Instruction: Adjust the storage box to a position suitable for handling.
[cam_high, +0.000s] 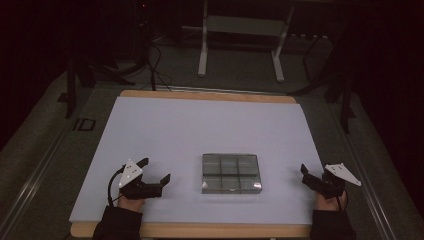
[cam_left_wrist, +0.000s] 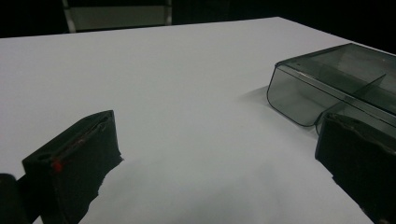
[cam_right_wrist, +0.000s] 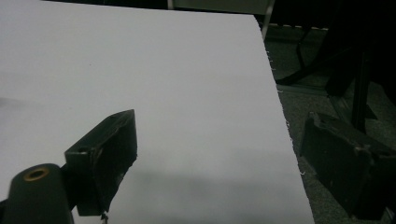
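Squarely placed, lidded compartment box (cam_high: 231, 173), long axis left-right

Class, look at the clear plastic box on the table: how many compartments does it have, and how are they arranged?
6. The clear box is divided into two rows of three: three compartments along the far side and three along the side nearer the person. None seems hidden.

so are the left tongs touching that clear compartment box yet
Apart. The high view shows the left tongs open, with bare white sheet between them and the clear compartment box.
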